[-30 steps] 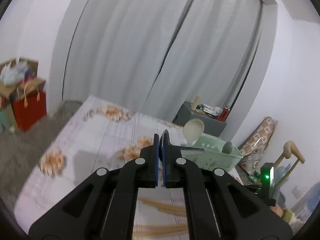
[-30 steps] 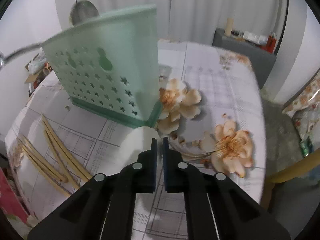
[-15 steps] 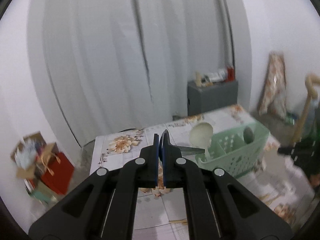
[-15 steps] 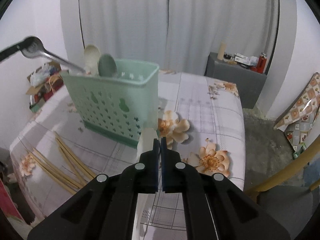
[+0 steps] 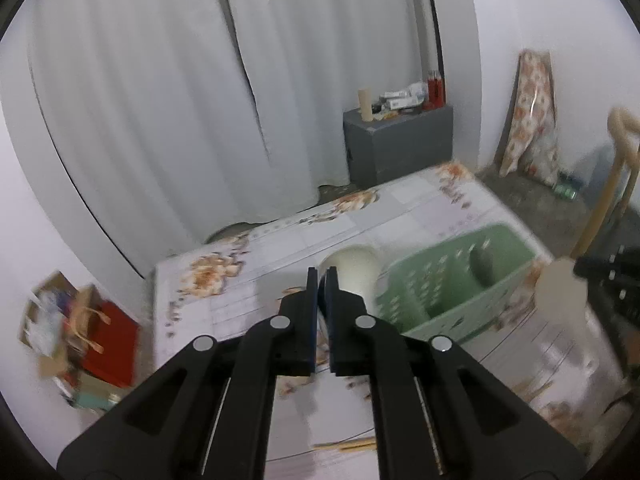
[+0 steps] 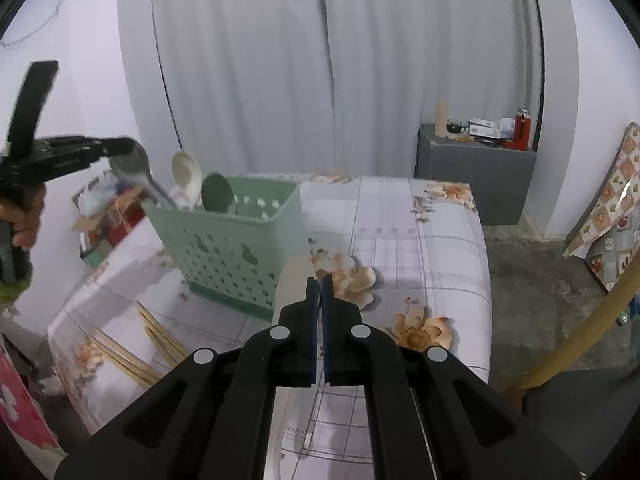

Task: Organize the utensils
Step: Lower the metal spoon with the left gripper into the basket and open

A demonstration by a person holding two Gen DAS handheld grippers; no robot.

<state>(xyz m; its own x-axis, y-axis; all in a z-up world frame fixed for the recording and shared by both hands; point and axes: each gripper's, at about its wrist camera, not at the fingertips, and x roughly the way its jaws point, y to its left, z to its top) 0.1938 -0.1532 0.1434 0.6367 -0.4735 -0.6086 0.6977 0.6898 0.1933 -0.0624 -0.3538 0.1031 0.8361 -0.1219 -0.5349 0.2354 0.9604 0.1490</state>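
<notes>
— Left gripper (image 5: 319,280) first: clenched on the bowl end of a shiny metal spoon (image 6: 132,162), handle slanting down to the basket's rim.
— And the right gripper (image 6: 319,284)?
— Clamped on a flat, matte beige spoon (image 6: 294,284), its rounded blade sticking out left of the fingers, just in front of the basket.
— Basket itself?
— Pale green plastic utensil basket (image 6: 240,248), boxy, walls pierced with star and gourd cut-outs, upright on the bench (image 6: 420,248). Inside, standing bowl-up: a cream spoon (image 6: 186,172) and a dark green spoon (image 6: 218,198).
— Anything loose?
— Thin wooden chopsticks (image 6: 136,348), scattered flat near the bench's left corner, close to the edge.
— Surface and room?
— Smooth checked cloth (image 6: 400,280) printed with orange flowers; pleated white curtain (image 6: 280,60) behind, grey cabinet (image 6: 472,168) beside it.
— Free space?
— Bare cloth right of the basket, out to the bench's right edge.
</notes>
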